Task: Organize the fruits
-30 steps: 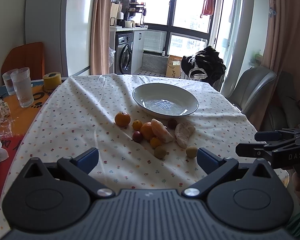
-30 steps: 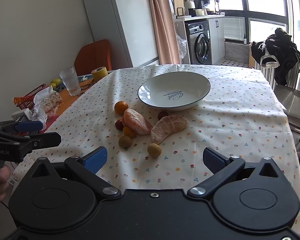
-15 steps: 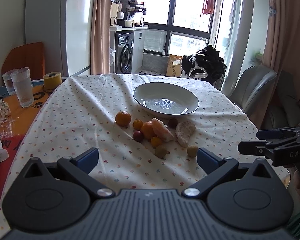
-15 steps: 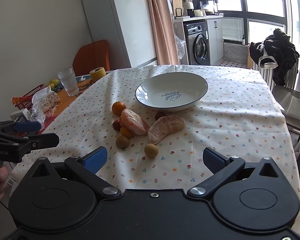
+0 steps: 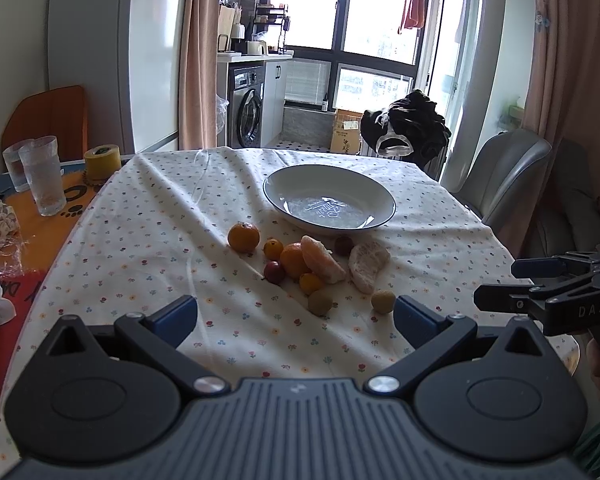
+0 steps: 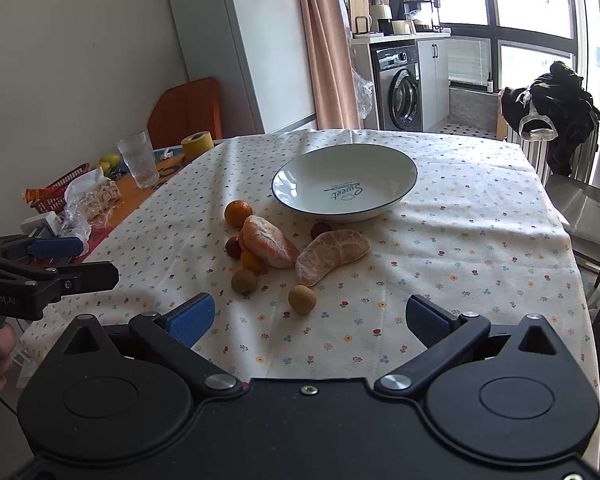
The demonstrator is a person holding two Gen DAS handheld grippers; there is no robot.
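Both the left hand-held gripper (image 5: 295, 314) and right hand-held gripper (image 6: 308, 318) gape wide, empty, below centre-frame loose fruit beside the white blue-rimmed ceramic bowl (image 6: 396, 200).

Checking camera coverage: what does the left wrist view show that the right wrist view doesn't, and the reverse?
Left wrist only: a second glass behind the first, and a cardboard box on the floor by the window.

Right wrist only: a red basket and yellow-green fruit at the table's far left, plus readable "Sweet" lettering in the bowl.

Both: the empty bowl, the fruit pile before it, the yellow tape roll, the washing machine, both open grippers.
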